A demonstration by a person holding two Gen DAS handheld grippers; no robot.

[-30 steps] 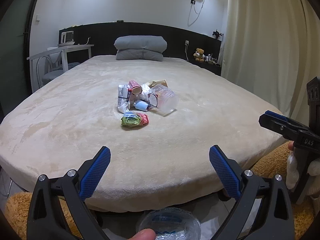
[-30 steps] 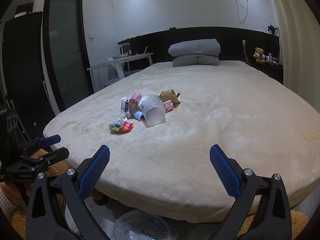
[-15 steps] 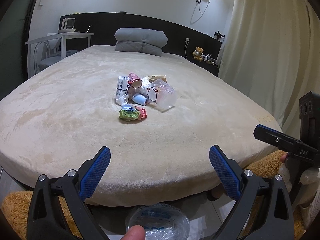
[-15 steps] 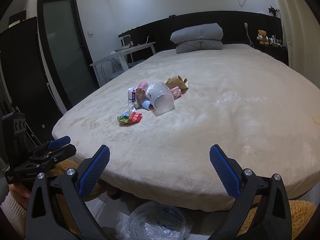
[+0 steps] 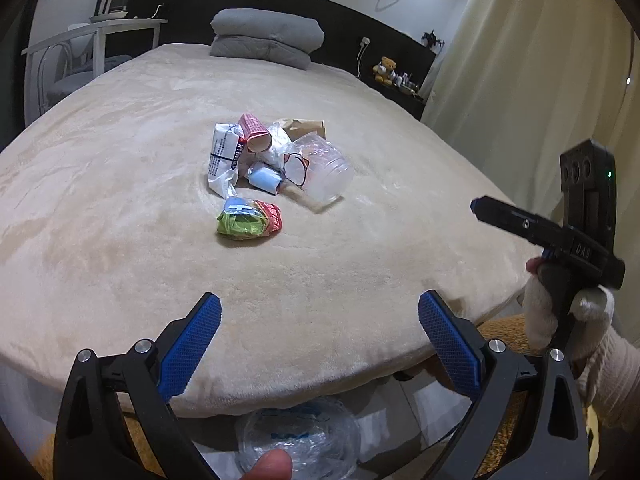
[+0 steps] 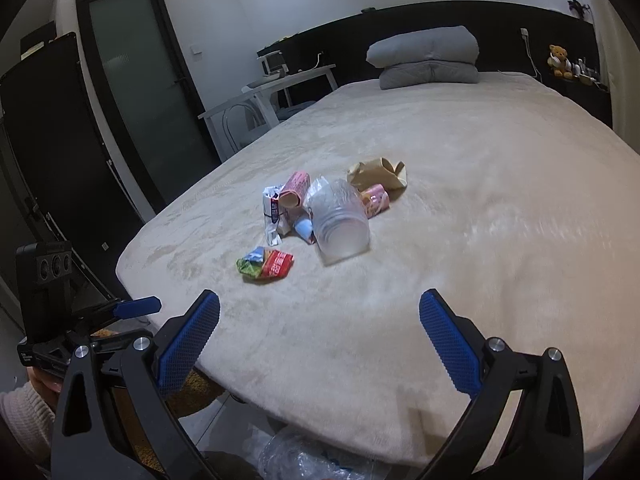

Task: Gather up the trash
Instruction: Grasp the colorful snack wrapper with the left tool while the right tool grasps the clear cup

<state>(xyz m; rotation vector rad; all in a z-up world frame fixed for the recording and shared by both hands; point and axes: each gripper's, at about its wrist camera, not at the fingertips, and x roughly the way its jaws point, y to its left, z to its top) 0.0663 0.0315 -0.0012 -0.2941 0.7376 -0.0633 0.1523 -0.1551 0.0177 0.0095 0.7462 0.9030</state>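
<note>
A small heap of trash lies in the middle of the beige bed [image 5: 120,240]: a green and red crumpled wrapper [image 5: 249,223] [image 6: 266,265] nearest me, a clear plastic cup [image 5: 326,174] [image 6: 338,226] on its side, a pink tube [image 5: 254,133], a white packet [image 5: 224,156], a small blue cup [image 5: 264,177] and a brown paper bag [image 6: 376,174]. My left gripper [image 5: 320,340] is open above the near edge of the bed, holding nothing. My right gripper [image 6: 320,336] is open too, also short of the heap, and shows side-on in the left wrist view [image 5: 540,232].
A clear plastic bag [image 5: 298,436] [image 6: 316,460] lies on the floor below the bed's edge. Folded grey pillows [image 5: 266,38] sit at the headboard. A white desk and chair [image 6: 264,96] stand left of the bed, curtains [image 5: 520,60] to the right, an orange rug [image 5: 496,328] underfoot.
Both grippers have risen and moved closer over the bed's near edge, so the trash heap looks larger. Both stay open and empty.
</note>
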